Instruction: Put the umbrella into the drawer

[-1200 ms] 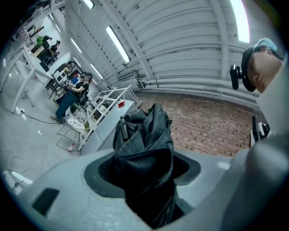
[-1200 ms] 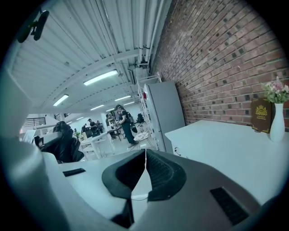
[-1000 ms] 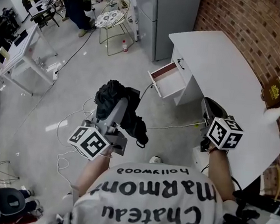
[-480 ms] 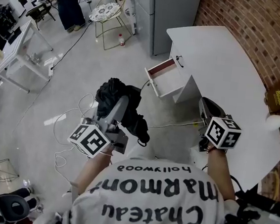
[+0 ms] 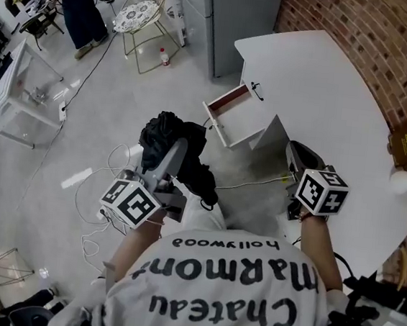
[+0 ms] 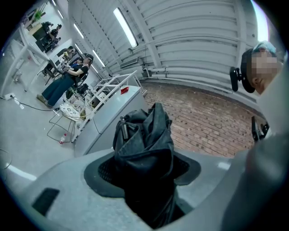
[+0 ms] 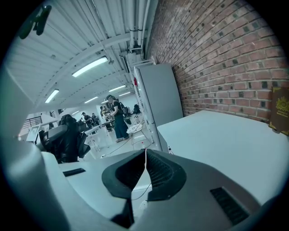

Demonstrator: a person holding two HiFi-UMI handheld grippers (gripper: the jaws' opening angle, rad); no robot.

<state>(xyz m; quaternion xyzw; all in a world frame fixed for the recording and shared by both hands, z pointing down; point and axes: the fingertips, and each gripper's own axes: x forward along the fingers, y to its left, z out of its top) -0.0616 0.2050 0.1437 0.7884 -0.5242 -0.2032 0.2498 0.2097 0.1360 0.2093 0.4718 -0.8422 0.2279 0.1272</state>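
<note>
Left gripper (image 5: 175, 159) had its fingers clamped on the folded black umbrella (image 5: 164, 134), set partly apart round the bundle. The umbrella hung in the air over the floor, short of the open drawer (image 5: 235, 120) in the white surface (image 5: 320, 84). Right gripper (image 7: 145, 168) was empty, fingers together, near the surface's edge. The umbrella looked light. Its loose cloth looked soft, baggy and probably slippery over a stiff folded shaft. The best hold seemed to be round the middle, where the shaft gives something firm. Cloth alone could slide out or snag on the drawer's rim.
</note>
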